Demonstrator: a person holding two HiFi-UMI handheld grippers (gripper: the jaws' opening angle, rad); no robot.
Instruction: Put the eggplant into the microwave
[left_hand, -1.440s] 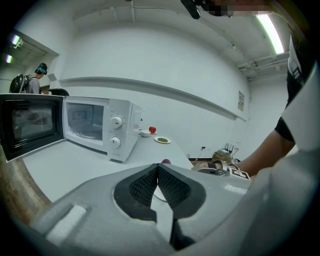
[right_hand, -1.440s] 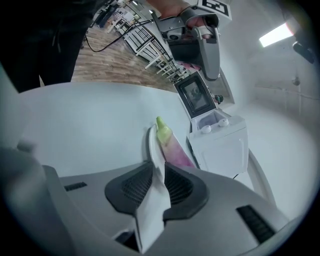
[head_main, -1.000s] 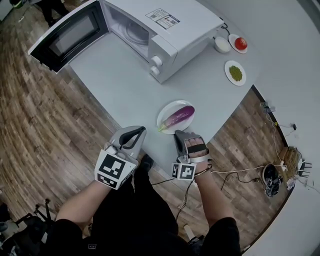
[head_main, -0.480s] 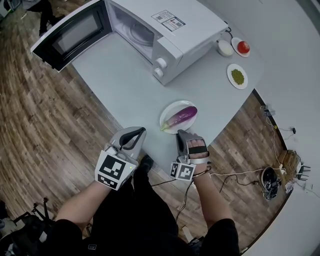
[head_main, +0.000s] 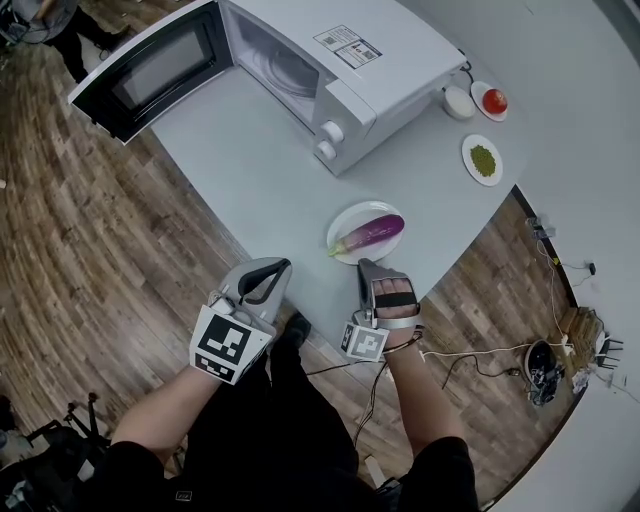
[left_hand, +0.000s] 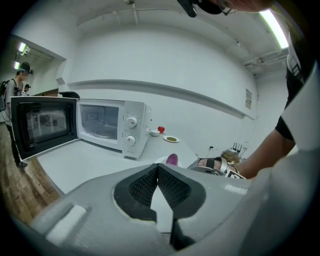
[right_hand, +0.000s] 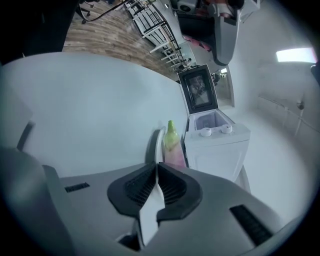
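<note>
- Keeping the left gripper (head_main: 274, 266) closed, pads pressed together on nothing, and parked over the near edge of the table (head_main: 250, 170), much as a second ago.
- Holding the right gripper (head_main: 366, 268) likewise closed and empty, its tip just beside the near rim of the plate (head_main: 380, 254) and hardly shifting over the last second.
- Leaving the eggplant (head_main: 372, 231) untouched on that plate, green stem end toward the right gripper, well apart from the microwave (head_main: 360, 60).
- Finding the microwave door (head_main: 150, 70) swung wide open, with the cavity looking free.
- Judging the pick-up as not yet begun: needing to open the right claw, close it on the eggplant, then carry it to the cavity.
</note>
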